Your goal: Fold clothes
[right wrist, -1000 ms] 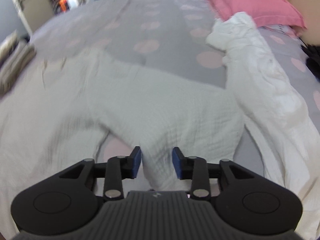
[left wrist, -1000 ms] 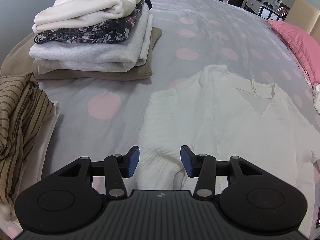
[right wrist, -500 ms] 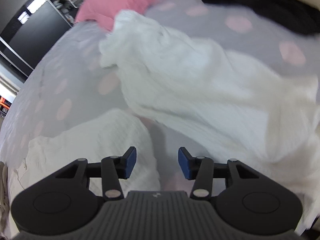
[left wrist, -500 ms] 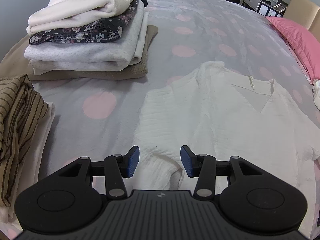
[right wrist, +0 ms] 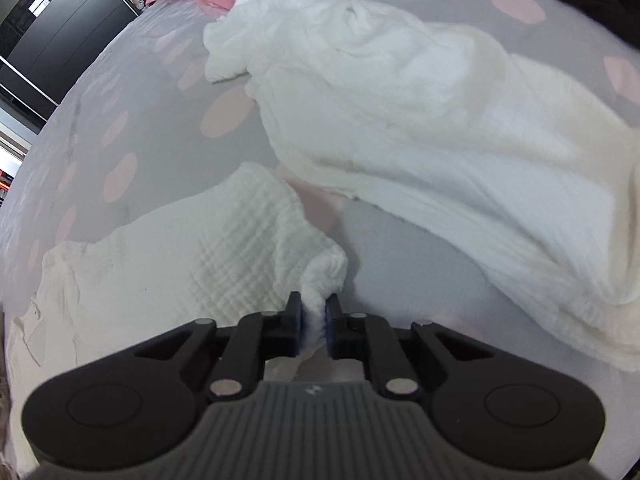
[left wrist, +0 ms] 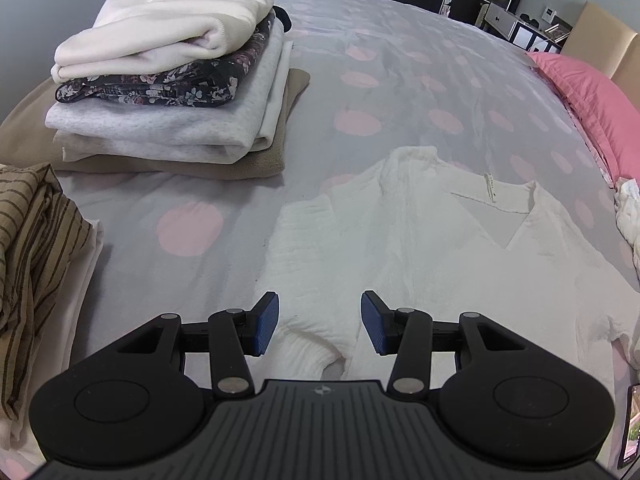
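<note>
White crinkled cotton is lying spread on the grey bedspread with pink dots: a V-neck blouse, flat, neckline toward the pillow. The right gripper has just been closing, and its pads are now pinching the bunched end of the blouse's short sleeve. The left gripper is hanging over the other sleeve, jaws apart, gripping nothing. Folded clothes are sitting stacked well apart.
</note>
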`<act>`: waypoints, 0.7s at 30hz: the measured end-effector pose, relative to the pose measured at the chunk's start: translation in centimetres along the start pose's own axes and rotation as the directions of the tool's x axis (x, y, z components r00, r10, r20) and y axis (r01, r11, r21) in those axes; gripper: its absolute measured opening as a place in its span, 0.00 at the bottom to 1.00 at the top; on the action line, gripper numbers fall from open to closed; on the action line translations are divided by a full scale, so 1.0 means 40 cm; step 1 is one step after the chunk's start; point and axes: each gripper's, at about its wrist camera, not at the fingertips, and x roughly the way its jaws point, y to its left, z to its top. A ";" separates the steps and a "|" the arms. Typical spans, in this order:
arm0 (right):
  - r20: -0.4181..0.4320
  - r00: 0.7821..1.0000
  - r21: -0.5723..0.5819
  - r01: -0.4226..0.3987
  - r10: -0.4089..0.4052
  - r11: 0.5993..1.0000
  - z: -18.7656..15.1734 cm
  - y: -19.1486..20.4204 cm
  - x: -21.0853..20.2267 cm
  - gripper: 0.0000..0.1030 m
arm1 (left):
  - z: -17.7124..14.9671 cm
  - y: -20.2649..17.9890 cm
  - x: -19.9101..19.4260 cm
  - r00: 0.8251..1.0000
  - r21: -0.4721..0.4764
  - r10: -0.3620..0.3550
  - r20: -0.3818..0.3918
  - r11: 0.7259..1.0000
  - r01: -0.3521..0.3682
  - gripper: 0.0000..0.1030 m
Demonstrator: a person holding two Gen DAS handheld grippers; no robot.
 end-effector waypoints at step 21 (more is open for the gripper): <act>0.335 0.882 -0.242 0.420 -0.331 0.875 0.093 0.023 -0.094 0.41 | -0.025 0.040 0.022 0.998 0.009 0.047 -0.033 0.999 -0.047 0.47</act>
